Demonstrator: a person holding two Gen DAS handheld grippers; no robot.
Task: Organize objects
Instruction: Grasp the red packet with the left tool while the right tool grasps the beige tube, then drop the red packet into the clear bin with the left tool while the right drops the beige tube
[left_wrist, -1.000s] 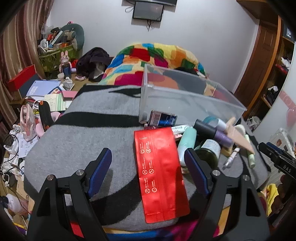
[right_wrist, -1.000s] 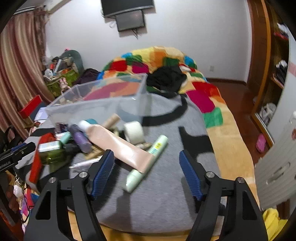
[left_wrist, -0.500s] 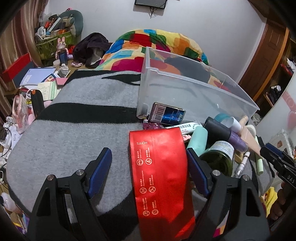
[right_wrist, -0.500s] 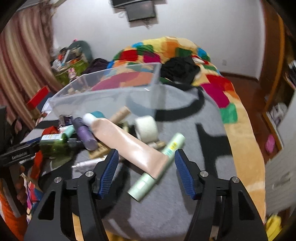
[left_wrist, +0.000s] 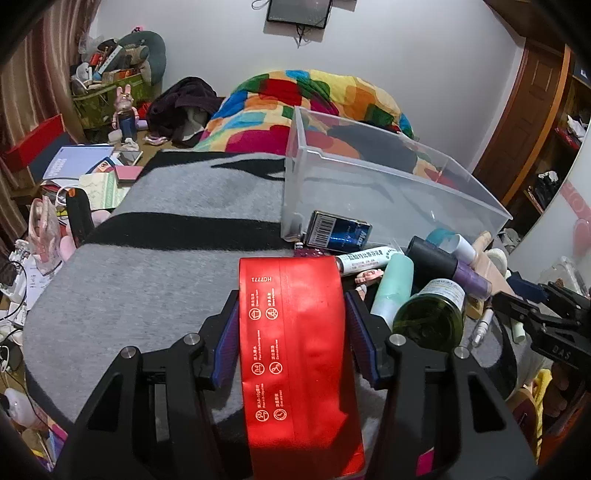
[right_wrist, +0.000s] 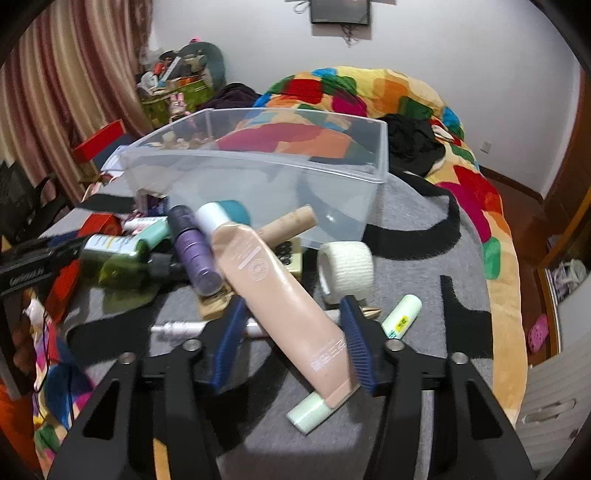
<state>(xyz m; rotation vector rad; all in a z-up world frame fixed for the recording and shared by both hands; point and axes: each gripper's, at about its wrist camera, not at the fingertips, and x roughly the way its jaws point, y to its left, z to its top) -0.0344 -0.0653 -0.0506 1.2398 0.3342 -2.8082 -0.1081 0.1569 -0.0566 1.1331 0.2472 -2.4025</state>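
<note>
Left tongs (left_wrist: 291, 332) closing w/ red foil pouch (left_wrist: 295, 350) between pads, right tongs (right_wrist: 291, 343) closing around beige cosmetic tube (right_wrist: 280, 299), both on grey blanket (left_wrist: 147, 288).

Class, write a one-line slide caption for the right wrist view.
Right gripper closing its fingers around a peach tube lying before the clear bin.

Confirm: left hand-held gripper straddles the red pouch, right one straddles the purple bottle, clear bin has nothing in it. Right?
One error. In the right wrist view, the right hand-held gripper straddles the beige tube, jaws closing on it; the purple bottle lies beyond, outside them. The rest holds: the left hand-held gripper closes around the red pouch, and the clear bin has nothing in it.
</note>
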